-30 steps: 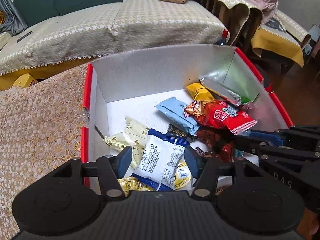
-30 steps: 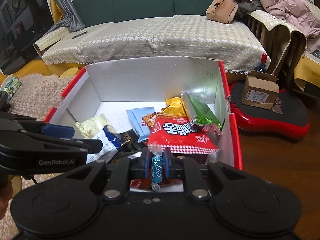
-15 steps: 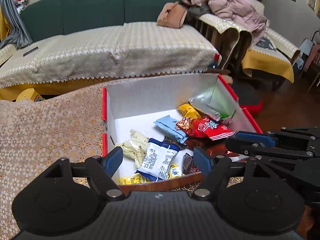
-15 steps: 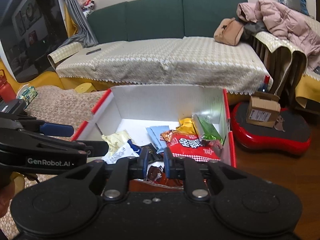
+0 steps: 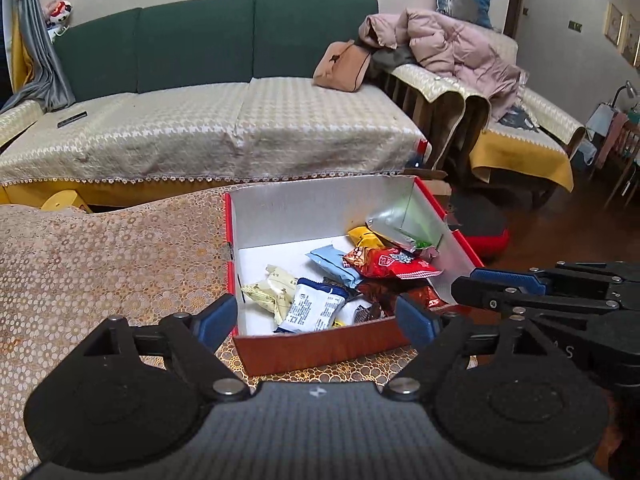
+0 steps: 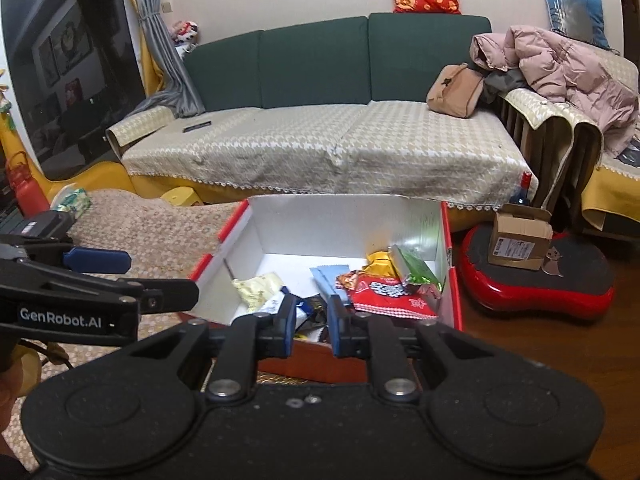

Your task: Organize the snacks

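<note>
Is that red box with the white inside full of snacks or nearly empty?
Partly filled. The red box holds a loose layer of wrapped snacks, including a red packet, with bare white floor showing toward its back-left corner.

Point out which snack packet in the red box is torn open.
The silver foil packet with a green face, propped against the red box's right wall: its end gapes open, showing the foil lining. The other wrappers look sealed.

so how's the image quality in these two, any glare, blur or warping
Left wrist view: sharp; strong fisheye bend along the sofa; the box has a shiny inner wall showing soft glare; corners vignette dark. Right wrist view: also sharp, same barrel warp; reflections on the dark screen; the red snack bag has readable print.
</note>
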